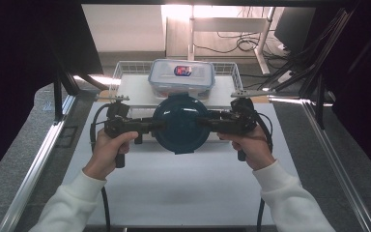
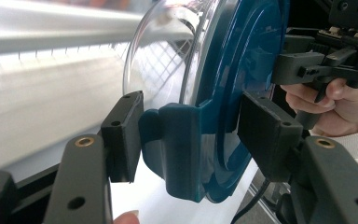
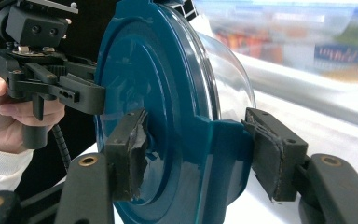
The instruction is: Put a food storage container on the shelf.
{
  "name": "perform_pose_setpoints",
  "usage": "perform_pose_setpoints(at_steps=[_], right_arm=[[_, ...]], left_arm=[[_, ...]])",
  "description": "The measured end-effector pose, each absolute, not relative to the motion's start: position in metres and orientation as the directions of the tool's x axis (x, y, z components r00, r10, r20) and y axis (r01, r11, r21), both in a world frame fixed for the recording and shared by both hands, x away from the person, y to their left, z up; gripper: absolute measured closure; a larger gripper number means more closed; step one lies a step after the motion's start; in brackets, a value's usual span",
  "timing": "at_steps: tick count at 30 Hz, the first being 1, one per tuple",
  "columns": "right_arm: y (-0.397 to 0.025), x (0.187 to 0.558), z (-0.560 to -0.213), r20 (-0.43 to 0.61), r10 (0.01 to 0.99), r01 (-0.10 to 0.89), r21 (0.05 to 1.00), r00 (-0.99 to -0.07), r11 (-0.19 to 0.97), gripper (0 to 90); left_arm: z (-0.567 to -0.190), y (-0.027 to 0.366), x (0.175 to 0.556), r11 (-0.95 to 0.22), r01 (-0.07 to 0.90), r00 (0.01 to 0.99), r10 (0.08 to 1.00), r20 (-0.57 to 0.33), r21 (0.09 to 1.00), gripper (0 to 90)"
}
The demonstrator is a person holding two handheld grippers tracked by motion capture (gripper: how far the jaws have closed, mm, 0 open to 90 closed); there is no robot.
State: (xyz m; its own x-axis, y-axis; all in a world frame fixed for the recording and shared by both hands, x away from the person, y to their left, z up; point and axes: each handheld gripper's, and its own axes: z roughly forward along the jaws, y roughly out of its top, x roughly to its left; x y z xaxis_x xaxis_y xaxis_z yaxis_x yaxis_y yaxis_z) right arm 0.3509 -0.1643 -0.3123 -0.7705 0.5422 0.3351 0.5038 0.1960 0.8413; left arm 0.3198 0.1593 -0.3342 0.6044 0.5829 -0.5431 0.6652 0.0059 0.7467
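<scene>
A round container with a dark teal lid [image 1: 181, 123] and a clear bowl [image 2: 168, 56] is held between both grippers in front of the wire basket. My left gripper [image 1: 160, 125] is shut on the lid's left latch tab [image 2: 179, 144], with one pad on each side of it. My right gripper [image 1: 202, 121] is shut on the opposite latch [image 3: 223, 158], with one torn pad [image 3: 130, 149] on the lid's top. Each gripper view shows the other gripper and hand across the lid. Whether the bowl rests on the table I cannot tell.
A rectangular clear box with a grey-blue lid [image 1: 181, 76] sits in a white wire basket [image 1: 125, 72] just behind the round container. A white mat [image 1: 174, 188] covers the table between metal side rails [image 1: 34, 169]. Cables and desk legs lie beyond.
</scene>
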Motion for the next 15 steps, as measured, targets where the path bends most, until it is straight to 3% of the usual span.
perform_pose_setpoints(at_steps=[15], right_arm=[[-0.166,0.369,-0.266,0.318,0.531,0.475,0.86,-0.785,0.186,41.5]], left_arm=[[-0.285,0.158,0.336,0.005,0.632,0.622,0.594,-0.51,0.775,42.0]])
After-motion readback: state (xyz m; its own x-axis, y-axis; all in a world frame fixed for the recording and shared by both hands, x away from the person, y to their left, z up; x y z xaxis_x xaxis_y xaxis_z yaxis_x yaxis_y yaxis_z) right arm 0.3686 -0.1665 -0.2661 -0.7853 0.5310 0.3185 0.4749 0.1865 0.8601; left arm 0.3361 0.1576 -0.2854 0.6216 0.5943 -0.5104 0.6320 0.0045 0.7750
